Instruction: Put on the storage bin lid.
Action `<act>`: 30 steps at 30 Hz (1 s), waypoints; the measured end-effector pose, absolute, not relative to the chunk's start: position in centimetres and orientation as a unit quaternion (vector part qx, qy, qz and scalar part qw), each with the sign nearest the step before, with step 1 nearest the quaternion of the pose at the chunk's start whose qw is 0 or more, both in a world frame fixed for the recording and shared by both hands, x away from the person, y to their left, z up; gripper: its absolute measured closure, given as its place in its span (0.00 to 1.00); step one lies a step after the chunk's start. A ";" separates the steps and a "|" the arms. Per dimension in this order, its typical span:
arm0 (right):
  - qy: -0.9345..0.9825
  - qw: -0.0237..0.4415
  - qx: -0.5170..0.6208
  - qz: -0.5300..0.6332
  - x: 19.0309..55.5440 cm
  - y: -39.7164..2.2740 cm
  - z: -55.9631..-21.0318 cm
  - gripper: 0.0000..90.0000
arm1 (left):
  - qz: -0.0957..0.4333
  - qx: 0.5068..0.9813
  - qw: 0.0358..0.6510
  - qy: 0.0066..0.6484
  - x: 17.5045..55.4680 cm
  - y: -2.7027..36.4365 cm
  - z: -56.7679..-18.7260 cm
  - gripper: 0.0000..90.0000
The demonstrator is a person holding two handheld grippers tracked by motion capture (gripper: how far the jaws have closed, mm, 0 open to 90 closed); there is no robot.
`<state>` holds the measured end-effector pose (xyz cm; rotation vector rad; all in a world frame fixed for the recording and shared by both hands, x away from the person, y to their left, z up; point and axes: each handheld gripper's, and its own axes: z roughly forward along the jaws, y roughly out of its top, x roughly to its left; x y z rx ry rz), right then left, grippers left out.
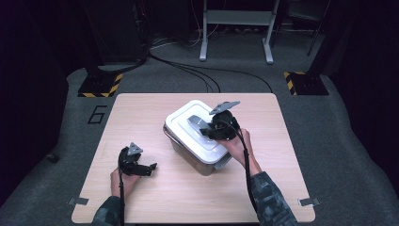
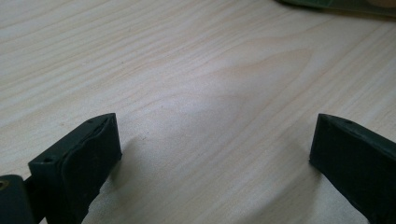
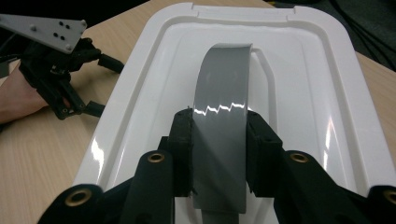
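Note:
A clear-walled storage box [image 1: 195, 159] stands near the table's middle under a white lid [image 1: 184, 123] [image 3: 299, 70]. Whether the lid is pressed home I cannot tell. An arched grey handle [image 1: 194, 122] [image 3: 224, 74] runs along the lid's top. My right gripper [image 1: 207, 131] [image 3: 218, 133] is shut on this handle, one pad on each side of the strap. My left gripper [image 1: 149, 170] [image 2: 215, 135] [image 3: 103, 86] rests low over the bare wood at the front left, open, with nothing between its fingers.
The light wooden table [image 1: 263, 117] has free room to the left, right and front of the box. Beyond its edges lie grey carpet, black cables [image 1: 197, 70] and stand feet with yellow-black tape [image 1: 101, 84].

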<state>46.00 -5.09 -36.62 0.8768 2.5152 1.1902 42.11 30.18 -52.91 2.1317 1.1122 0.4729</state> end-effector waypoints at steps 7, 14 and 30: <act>0.865 0.105 0.297 0.391 46.1 -4.1 -37.5 0.75 | 0.182 0.817 0.341 0.429 42.1 30.1 -52.9 0.02; 0.855 0.103 0.307 0.404 45.9 -4.8 -37.9 0.45 | 0.182 0.816 0.341 0.429 42.1 30.1 -52.9 0.02; 0.770 0.204 0.434 0.420 42.7 -19.7 -39.9 0.03 | 0.187 0.812 0.346 0.432 42.1 30.0 -53.1 0.02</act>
